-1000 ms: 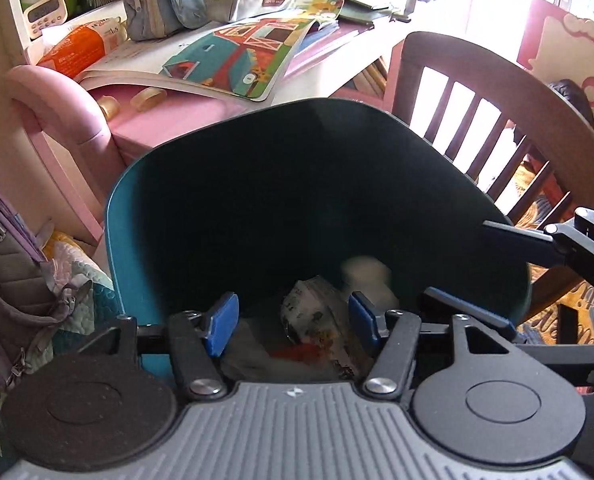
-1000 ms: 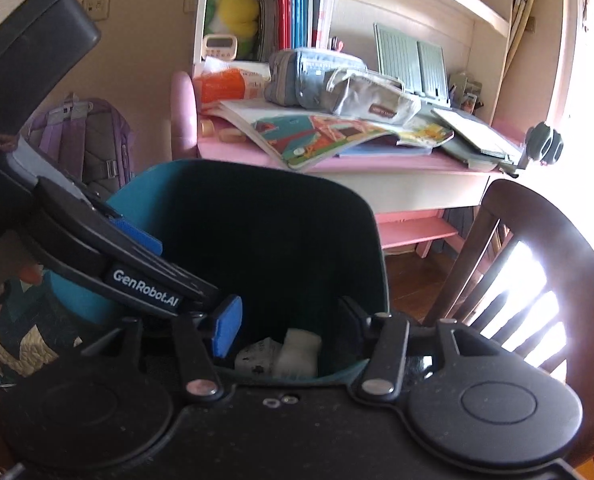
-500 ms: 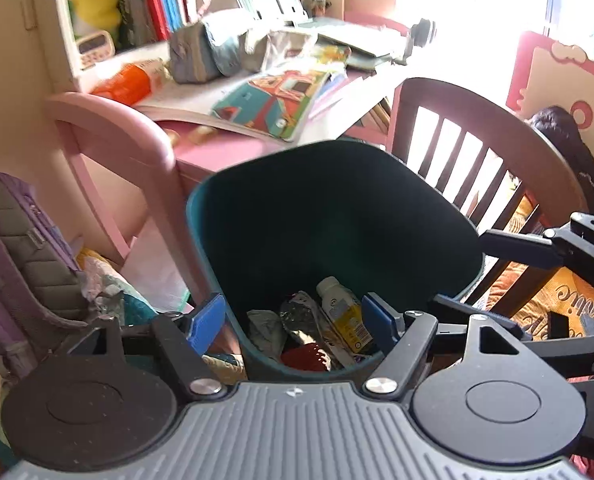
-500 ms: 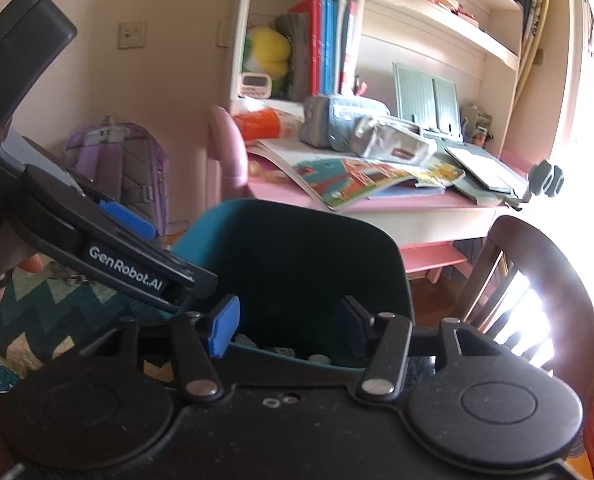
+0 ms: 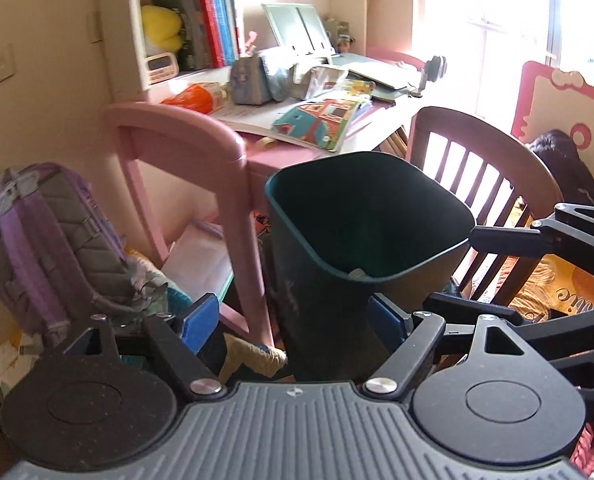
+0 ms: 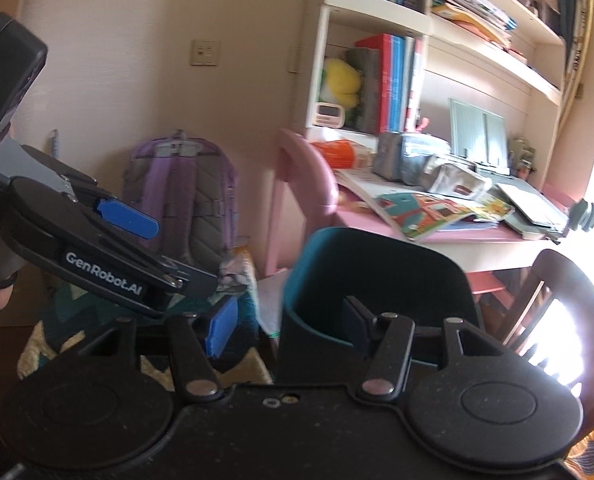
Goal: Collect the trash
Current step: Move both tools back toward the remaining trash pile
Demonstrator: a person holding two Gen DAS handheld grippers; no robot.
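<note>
Left wrist view: left tool [image 5: 293, 322] (spread, empty) faces the teal bin [image 5: 361, 240]; right tool [image 6: 287, 326] likewise spread.

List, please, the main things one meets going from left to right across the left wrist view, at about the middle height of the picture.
Purple backpack → pink desk leg → teal trash bin → brown wooden chair → right gripper, which enters from the right edge.
</note>
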